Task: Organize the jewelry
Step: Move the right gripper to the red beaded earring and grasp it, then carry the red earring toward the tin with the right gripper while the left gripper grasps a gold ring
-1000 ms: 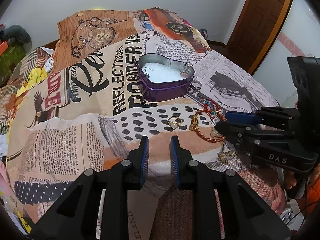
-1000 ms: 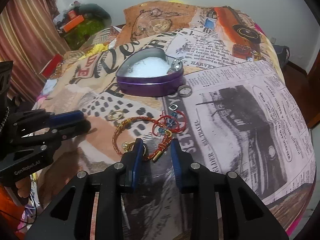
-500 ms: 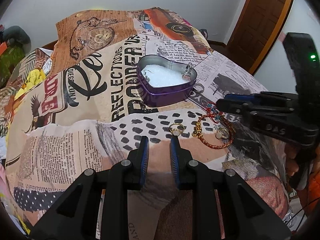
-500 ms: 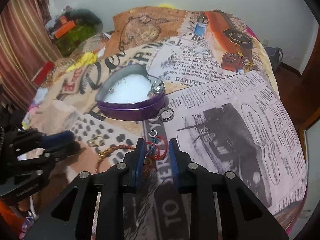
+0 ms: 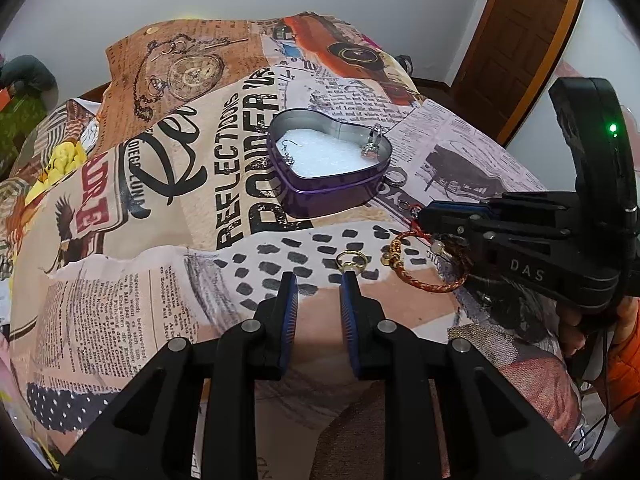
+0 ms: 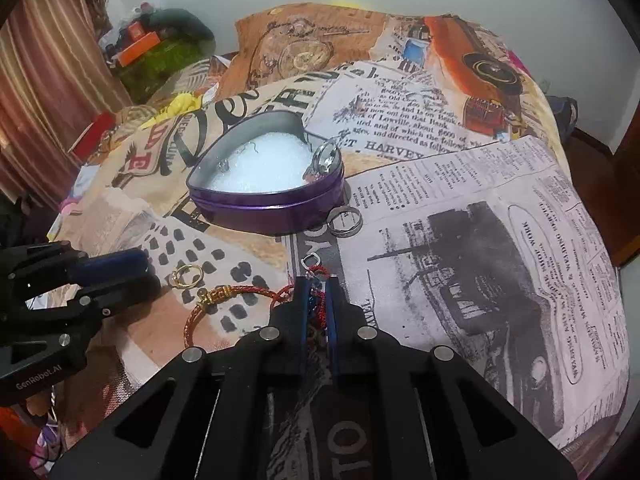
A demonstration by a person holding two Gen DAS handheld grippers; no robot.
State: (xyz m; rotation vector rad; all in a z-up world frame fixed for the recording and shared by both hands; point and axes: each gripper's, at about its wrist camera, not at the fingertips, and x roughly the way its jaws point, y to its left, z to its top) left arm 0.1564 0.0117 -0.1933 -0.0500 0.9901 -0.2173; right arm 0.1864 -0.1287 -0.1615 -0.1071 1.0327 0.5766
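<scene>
Left wrist view: the left hand-held gripper [image 5: 319, 286] hovers over a bed covered by a newsprint-pattern bedspread [image 5: 120, 320], its jaws a little apart with nothing between them. A gold ring [image 5: 351, 260] lies just beyond the fingertips. A braided red-and-gold bangle [image 5: 424, 280] lies to its right, partly under the right hand-held gripper [image 5: 422, 216]. A purple heart-shaped tin [image 5: 332, 196] sits farther back, white-lined, with small silver pieces inside. A silver ring [image 5: 396, 178] lies just beside the tin.

Right wrist view: the right hand-held gripper [image 6: 318, 284] has just been closing and its jaws are now clamped on a red thread bracelet with blue beads [image 6: 316, 308]. The bangle [image 6: 224, 300] lies to the left, the gold ring [image 6: 186, 275] beyond it. The silver ring [image 6: 345, 221] touches the tin [image 6: 272, 208]. The left hand-held gripper [image 6: 140, 268] stands at the left edge.
</scene>
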